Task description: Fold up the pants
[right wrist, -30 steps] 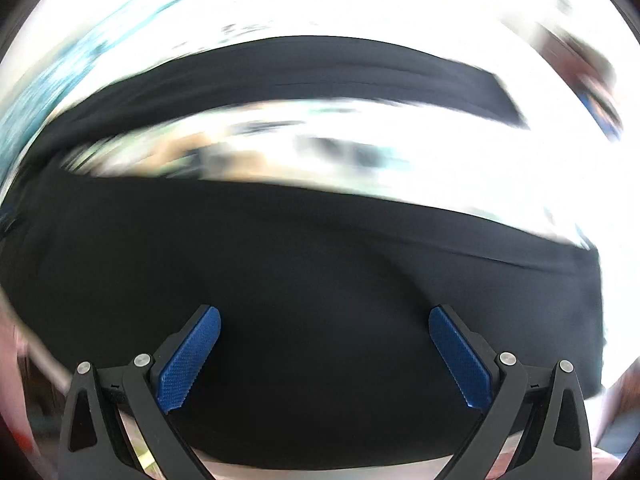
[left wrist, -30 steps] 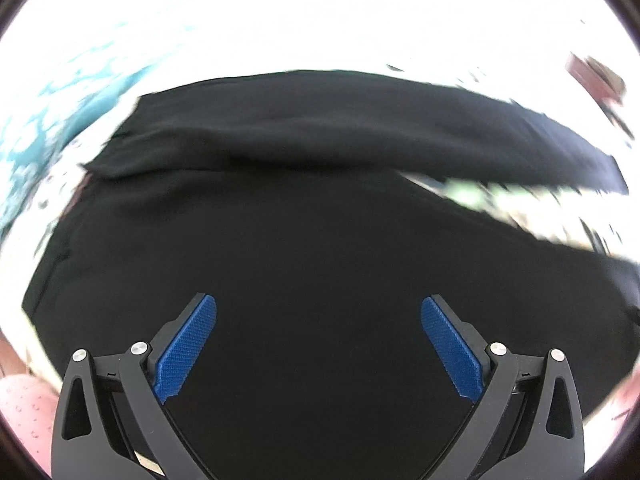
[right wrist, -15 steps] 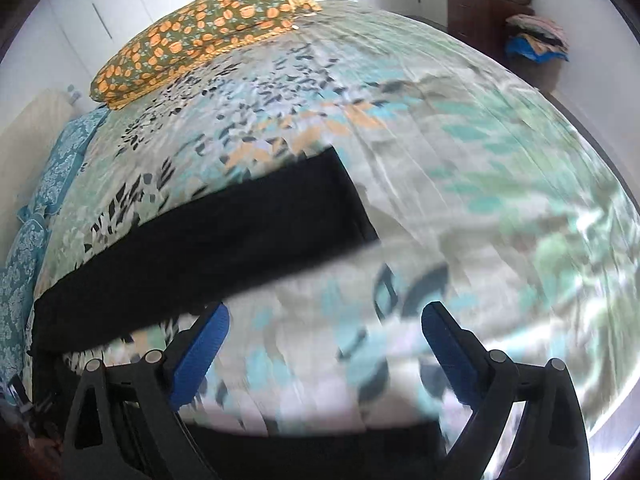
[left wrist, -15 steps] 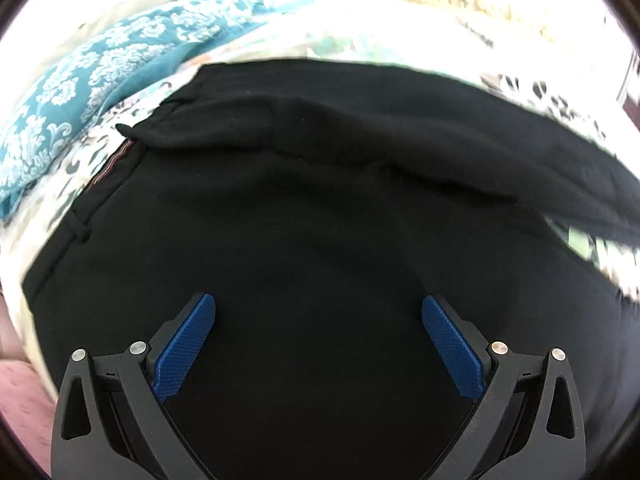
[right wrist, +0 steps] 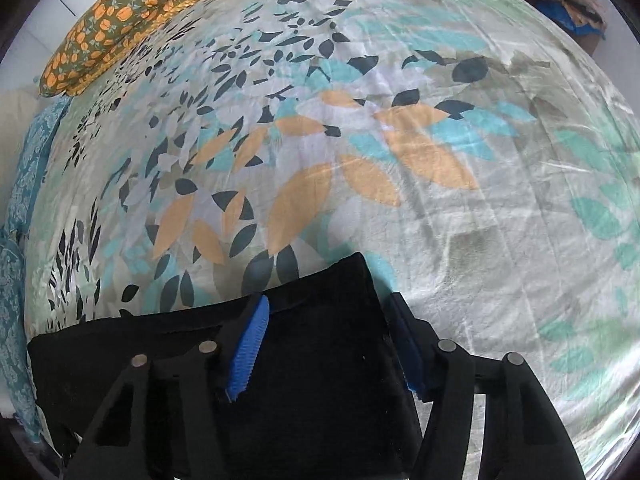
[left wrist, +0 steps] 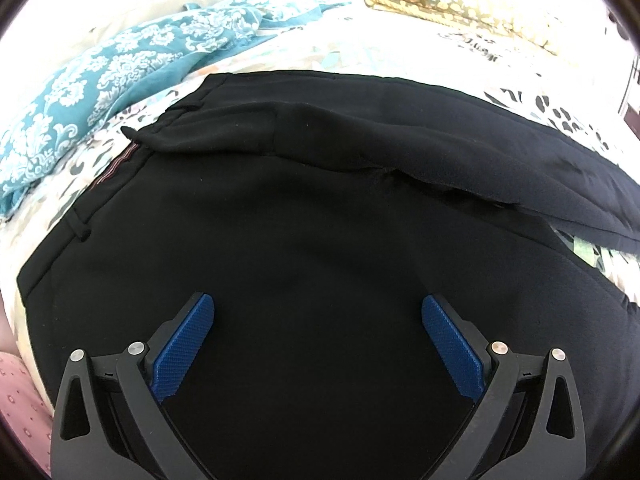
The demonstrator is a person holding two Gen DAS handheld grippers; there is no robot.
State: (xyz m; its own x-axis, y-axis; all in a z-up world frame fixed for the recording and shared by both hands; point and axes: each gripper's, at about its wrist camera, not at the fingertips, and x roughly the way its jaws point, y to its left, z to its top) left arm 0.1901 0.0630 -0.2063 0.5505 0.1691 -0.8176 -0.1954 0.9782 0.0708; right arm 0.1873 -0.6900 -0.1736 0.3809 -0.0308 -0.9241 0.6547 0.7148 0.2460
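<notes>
You had a bed with a leaf-print sheet (right wrist: 460, 208); black pants (left wrist: 320, 240), teal blanket (left wrist: 100, 92), orange-patterned pillow (right wrist: 132, 12) lay there.

One pair black pants (left wrist: 320, 240), both views. One bed, leaf-print sheet (right wrist: 480, 200). One orange-flowered green pillow (right wrist: 132, 8), upper left of right wrist view. One teal damask cloth (left wrist: 100, 92), upper left of left wrist view. Two tools: left tool (left wrist: 318, 316), right tool (right wrist: 328, 312).
</notes>
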